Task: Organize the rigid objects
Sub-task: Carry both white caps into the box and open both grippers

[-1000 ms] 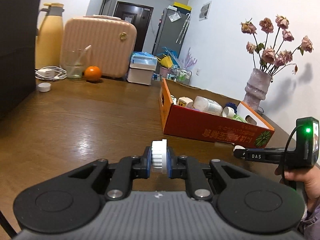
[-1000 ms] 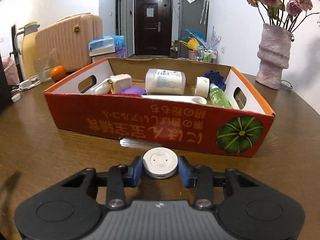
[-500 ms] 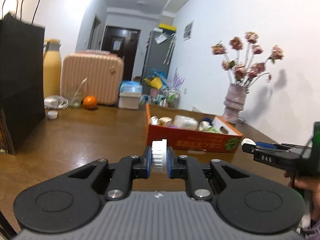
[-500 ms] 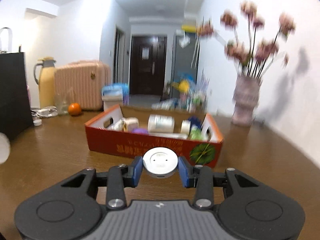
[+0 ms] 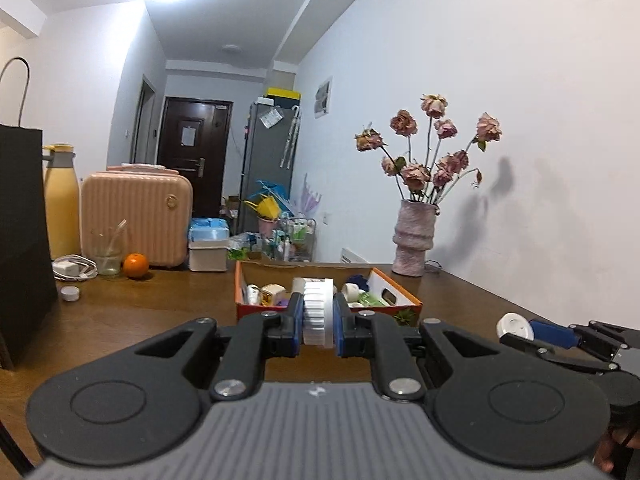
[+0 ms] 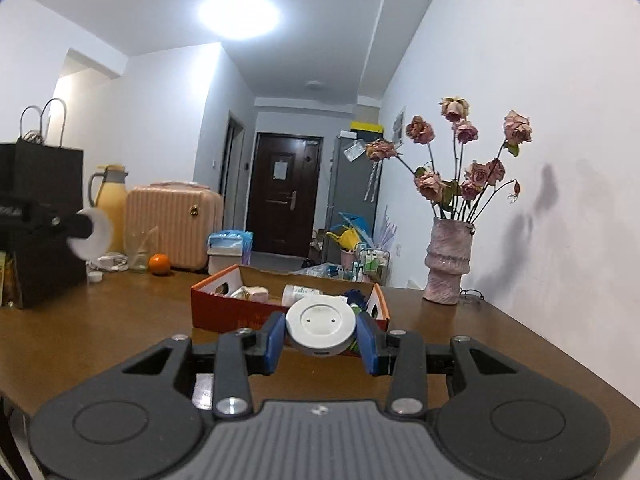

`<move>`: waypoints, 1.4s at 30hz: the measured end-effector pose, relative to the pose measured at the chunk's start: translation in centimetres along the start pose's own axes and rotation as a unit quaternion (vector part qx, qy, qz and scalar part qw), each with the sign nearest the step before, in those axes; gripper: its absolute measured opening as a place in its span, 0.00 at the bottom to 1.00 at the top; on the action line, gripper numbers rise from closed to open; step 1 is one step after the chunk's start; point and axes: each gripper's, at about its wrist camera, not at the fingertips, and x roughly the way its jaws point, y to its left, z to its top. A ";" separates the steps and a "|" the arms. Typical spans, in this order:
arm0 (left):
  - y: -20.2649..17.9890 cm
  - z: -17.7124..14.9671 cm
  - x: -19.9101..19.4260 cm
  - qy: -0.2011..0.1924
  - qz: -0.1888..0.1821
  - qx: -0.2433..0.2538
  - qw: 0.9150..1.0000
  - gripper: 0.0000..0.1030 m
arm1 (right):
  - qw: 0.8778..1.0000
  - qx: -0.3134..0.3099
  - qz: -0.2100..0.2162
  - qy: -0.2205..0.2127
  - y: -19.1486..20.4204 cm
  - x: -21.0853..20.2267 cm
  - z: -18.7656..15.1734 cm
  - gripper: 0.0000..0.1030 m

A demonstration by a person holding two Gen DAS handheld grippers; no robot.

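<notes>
**Operator:** White ribbed plastic in the left wrist view. What is it, and why is it held that way?

**Technician:** It is a ribbed white cap (image 5: 318,312), clamped edge-on between the pads of the left claw (image 5: 318,322). Gripping it across the flat faces seats both pads on broad surfaces, so it probably will not roll out. The claw is clear of the desk (image 5: 140,320), with the cardboard box (image 5: 400,300) directly ahead. That box already holds bottles and small containers, so it is judged to be the collection point. At lower right, the right claw (image 5: 520,326) appears side-on, carrying its own item.

**Operator:** And the right wrist view?

**Technician:** The right claw (image 6: 321,338) is closed on a white round puck (image 6: 321,326), gripped across its diameter with the flat face turned to the camera. The same box (image 6: 224,312) sits beyond it on the desk. The left claw (image 6: 86,228) shows at far left, raised, cap in its grip. Both items are airborne and short of the box; the likely next requirement is carry-over and release above its open top.
</notes>
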 end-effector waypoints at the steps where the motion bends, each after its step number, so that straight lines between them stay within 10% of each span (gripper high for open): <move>1: -0.1 -0.2 0.1 0.002 -0.003 0.000 1.000 0.15 | 1.000 0.000 0.002 0.001 0.0 0.0 0.0 0.37; 17: 1.6 -0.8 4.5 0.038 -0.001 -0.014 0.999 0.15 | 0.994 0.087 0.065 0.031 -2.6 3.9 -0.5 0.37; 32: -0.7 1.9 29.0 0.177 -0.067 -0.008 0.982 0.15 | 0.986 0.118 0.096 0.069 -9.2 21.5 2.6 0.37; 42: 0.1 -1.1 43.0 0.299 -0.094 -0.060 0.948 0.15 | 0.958 0.066 0.125 0.250 -9.6 38.0 2.1 0.37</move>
